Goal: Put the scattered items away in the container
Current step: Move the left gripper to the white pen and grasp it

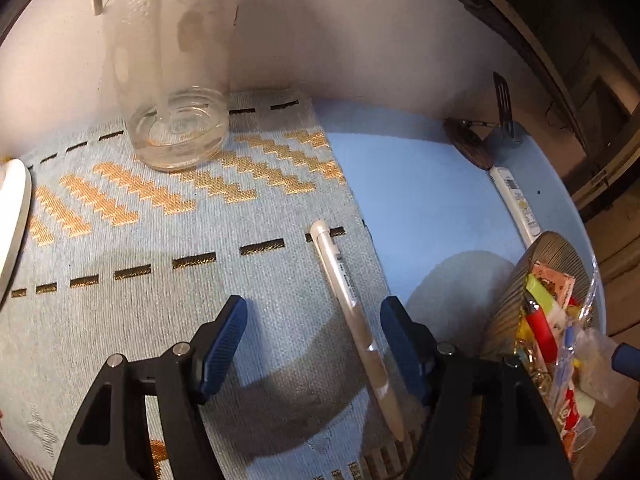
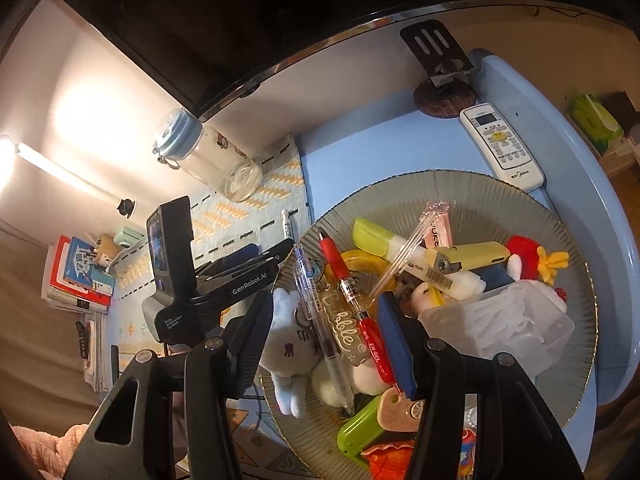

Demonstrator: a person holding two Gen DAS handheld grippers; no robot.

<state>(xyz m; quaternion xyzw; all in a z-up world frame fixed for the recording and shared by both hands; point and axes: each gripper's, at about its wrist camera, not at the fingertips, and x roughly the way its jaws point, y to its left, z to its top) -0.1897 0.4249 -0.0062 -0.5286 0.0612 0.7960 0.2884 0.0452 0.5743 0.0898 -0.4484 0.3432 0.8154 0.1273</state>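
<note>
Glass dish (image 2: 520, 208): pens, highlighters, lighter, plush toys, plastic box. Jar (image 1: 168, 80): empty. Both grippers' fingers spread, holding nothing.

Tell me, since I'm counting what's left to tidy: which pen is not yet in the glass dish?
The white pen, lying alone on the woven mat; the red pen and clear pen already lie in the glass dish.

Pale wall (image 1: 360, 40), blue tabletop (image 1: 420, 184), lit tube lamp (image 2: 60, 168)

Pale blue cloth (image 1: 168, 240) with orange zigzags and dark dashes; white pen (image 1: 352, 300); blue surface (image 1: 420, 200); grey ribbed dish (image 2: 560, 240) holding a red pen (image 2: 352, 292)
</note>
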